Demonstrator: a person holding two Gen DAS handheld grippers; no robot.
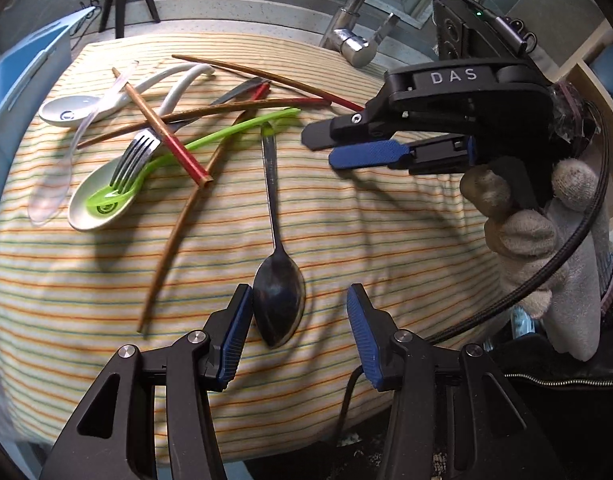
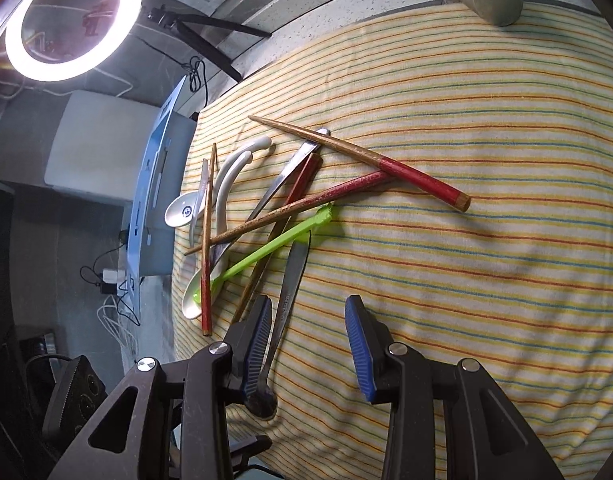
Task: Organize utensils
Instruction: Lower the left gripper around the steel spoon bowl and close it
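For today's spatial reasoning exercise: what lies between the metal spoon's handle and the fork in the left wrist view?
In the left wrist view, the green spoon's handle and a long brown chopstick cross the striped cloth between the metal spoon and the fork.

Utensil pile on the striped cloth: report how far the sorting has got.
Done: nothing looks sorted; the wooden chopsticks, steel fork, lime-green plastic spoon and white ceramic spoons lie tangled. In hand: nothing; the left gripper has open jaws around the lone steel spoon. Left: everything.
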